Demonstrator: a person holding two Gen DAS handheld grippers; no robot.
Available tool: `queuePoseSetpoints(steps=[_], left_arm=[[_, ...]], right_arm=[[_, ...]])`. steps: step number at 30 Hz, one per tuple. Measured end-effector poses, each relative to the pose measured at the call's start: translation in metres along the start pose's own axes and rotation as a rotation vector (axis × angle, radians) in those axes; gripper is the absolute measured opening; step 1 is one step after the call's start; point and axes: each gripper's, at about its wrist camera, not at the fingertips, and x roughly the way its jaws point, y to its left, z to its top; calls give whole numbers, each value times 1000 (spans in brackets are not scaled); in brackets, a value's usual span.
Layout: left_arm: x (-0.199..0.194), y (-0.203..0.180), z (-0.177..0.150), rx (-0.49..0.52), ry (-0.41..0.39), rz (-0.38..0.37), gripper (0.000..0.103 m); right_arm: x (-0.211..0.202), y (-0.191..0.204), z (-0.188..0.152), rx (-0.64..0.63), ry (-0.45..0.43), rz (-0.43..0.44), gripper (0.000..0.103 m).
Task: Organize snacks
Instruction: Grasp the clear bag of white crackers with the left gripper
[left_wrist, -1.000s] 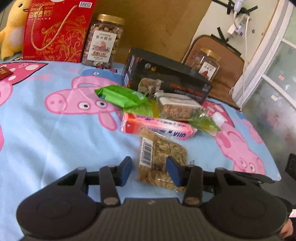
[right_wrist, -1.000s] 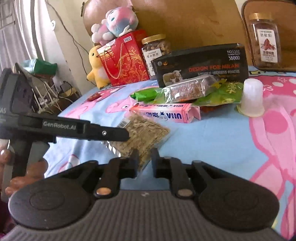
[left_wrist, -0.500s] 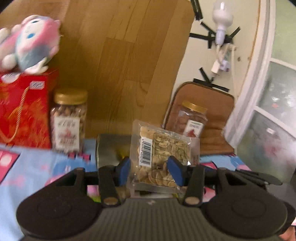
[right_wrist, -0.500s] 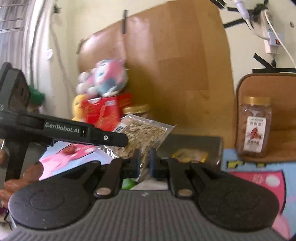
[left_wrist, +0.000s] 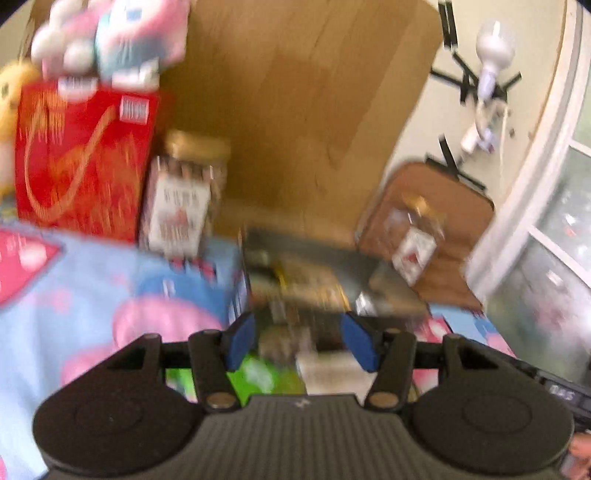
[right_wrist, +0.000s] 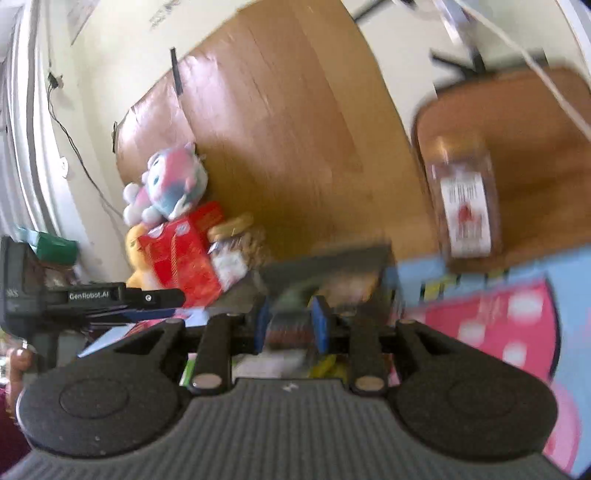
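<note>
Both views are smeared by motion. The clear bag of flat seeds (left_wrist: 306, 286) shows as a blur lying on the black box (left_wrist: 332, 254), just beyond my left gripper (left_wrist: 300, 344). That gripper's jaws are opening, and its blue pads do not press on anything. In the right wrist view the bag (right_wrist: 347, 286) rests on the black box (right_wrist: 332, 258) past my right gripper (right_wrist: 291, 326). Its jaws are opening too, with only blurred snack packs seen through the gap. A green packet (left_wrist: 258, 376) lies under the left fingers.
A red gift box (left_wrist: 81, 162) with a plush toy (left_wrist: 110, 40) on top and a nut jar (left_wrist: 184, 199) stand at the back left. A second jar (right_wrist: 465, 206) leans on a brown cushion at the right. A pig-print cloth (left_wrist: 92, 280) covers the surface.
Half a second ago both grippers held the seed bag up between them. Now it is out of both jaws and on the black box, and both jaws stand wider.
</note>
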Motion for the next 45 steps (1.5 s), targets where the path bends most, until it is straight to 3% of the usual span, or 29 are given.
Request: queuePoseSetpoints(steps=[3,8,10,13,14,15,18,23,26,29,32,34,37,39,42,45], left_arm=[[9,7,-16,-63,86,-53,53],[25,3,-29,-76,142,-53,58],[34,4,-33,-80,162,-51,61],[51,3,-37,-90,197,-64,60],[53,2,-38,-105,201,-83,53],[52,0,-38,-110,203,-83,48],[40,-6,-40,-94,192,-96,39],[-5,-21,-52,-41,140,-106,39],[-30,-23,-71,-27,138,-134,39],[-47,-20,-89,0,165,-139,54],[-55,-8,-85,-11,155,-112,55],[-57,-2,-79,-41,144,-111,59],[-52,-2,-73,-50,152,-139,62],[-46,-6,-75,-41,171,-135,77],[-34,-14,-83,-30,213,-162,79],[-18,-19,-91,-4,259,-141,78]], right_arm=[[1,8,-19,-30,63,-12,30],[10,20,-33,0,127,11,33],[9,30,-37,-34,131,12,40],[20,43,-43,-122,153,-44,39],[27,44,-45,-129,172,-60,26],[32,43,-48,-129,197,-83,7],[27,42,-49,-114,171,-97,5],[-10,67,-49,-163,121,-37,4],[-38,81,-67,-198,138,7,5],[-52,78,-91,-192,219,23,11],[-59,57,-106,-109,277,-31,27],[-67,41,-103,-3,273,-15,28],[-74,30,-93,70,236,3,41],[-73,31,-89,70,222,5,52],[-67,38,-89,38,230,29,69],[-53,53,-95,-94,256,33,77]])
